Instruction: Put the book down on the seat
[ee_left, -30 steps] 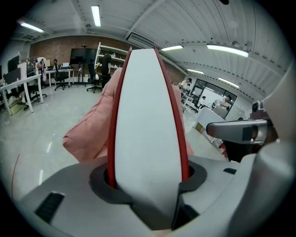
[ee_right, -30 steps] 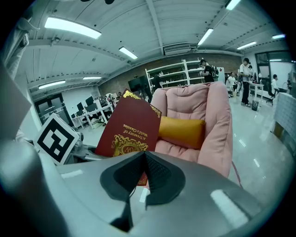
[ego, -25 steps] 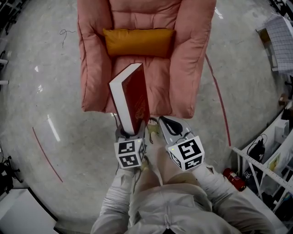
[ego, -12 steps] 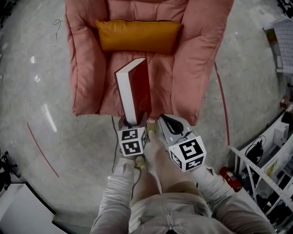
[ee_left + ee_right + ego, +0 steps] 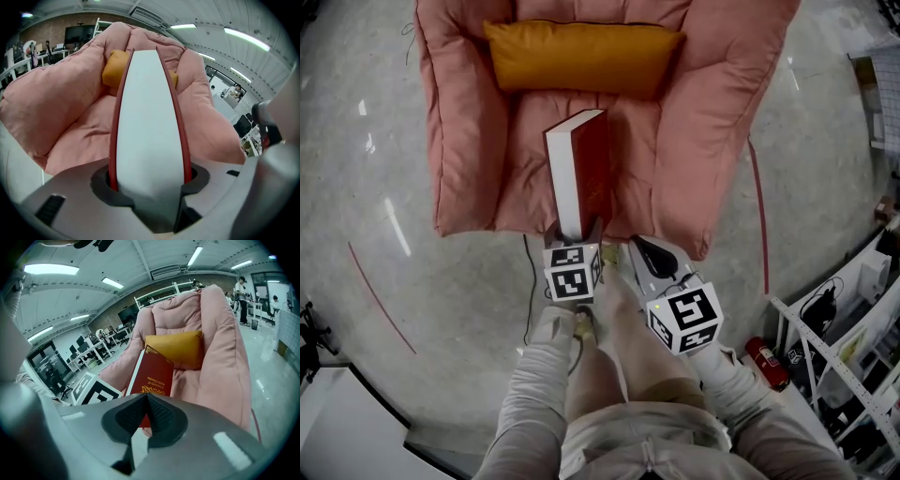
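A thick book with a dark red cover and white pages stands on edge over the front of the pink armchair's seat. My left gripper is shut on its lower end. In the left gripper view the book's white page edge runs up from between the jaws of that gripper, with the seat behind it. Whether the book touches the seat is hidden. My right gripper hangs just right of the book, shut and empty; in its own view, past the right gripper, is the book's red cover.
An orange cushion lies across the back of the seat. The chair's padded arms rise on both sides. A black cable runs on the floor by the chair's front. White shelving and a red extinguisher stand at right.
Both grippers have come down toward the chair, which now looks larger and nearer. The book has sunk with the left gripper, staying on edge over the seat's front.
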Tool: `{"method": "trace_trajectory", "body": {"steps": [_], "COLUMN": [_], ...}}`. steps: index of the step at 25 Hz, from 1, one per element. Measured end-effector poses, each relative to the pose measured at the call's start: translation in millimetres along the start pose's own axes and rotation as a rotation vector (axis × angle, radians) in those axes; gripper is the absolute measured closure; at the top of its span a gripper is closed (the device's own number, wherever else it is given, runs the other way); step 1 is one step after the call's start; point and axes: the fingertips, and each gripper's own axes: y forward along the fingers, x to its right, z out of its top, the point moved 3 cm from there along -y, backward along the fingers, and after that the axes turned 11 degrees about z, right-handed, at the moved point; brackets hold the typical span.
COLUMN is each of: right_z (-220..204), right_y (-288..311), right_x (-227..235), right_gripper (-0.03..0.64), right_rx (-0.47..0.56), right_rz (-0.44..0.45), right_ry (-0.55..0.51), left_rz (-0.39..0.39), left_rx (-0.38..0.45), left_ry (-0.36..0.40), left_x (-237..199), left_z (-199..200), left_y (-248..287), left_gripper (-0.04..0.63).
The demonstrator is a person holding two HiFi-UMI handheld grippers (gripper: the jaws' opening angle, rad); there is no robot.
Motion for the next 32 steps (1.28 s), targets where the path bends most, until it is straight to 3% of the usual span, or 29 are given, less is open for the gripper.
{"method": "trace_trajectory", "body": {"steps": [11,15,21,28,32], "right_z": [6.6,12.0,19.7,32.8,43.5], "right_y": [4.0,4.3,1.4,-5.5,-9.2], "right_x": [5.4,3.2,-3.4,-16.2,-27.5], "right_gripper": [0.617,0.617,0.617,0.617,0.617], "right_rx": [0.020,0.028,0.032,0.050,0.066], "right_rz": [-0.019,-0.016,-0.001,0.020,0.036], "right_ry": [0.022,0.019,0.007,-0.016,-0.037], "left_rz": [0.000,0.008,0.035,0.119,0.128], "left_rx": [-0.053,-0.011,0.043,0.078,0.082], "left_ry": [-0.010,-0.014,-0.049,-0.039,-0.061], "left_x": [-0.4,-3.7,-13.2,-29.4,-36.1], "left_z": [0.2,7.5,30.0,34.0,30.5], "left_y": [15.3,10.8,4.1,-21.8,-44.5], "left_gripper": [0.345,0.344,0.259,0.233,0.233]}}
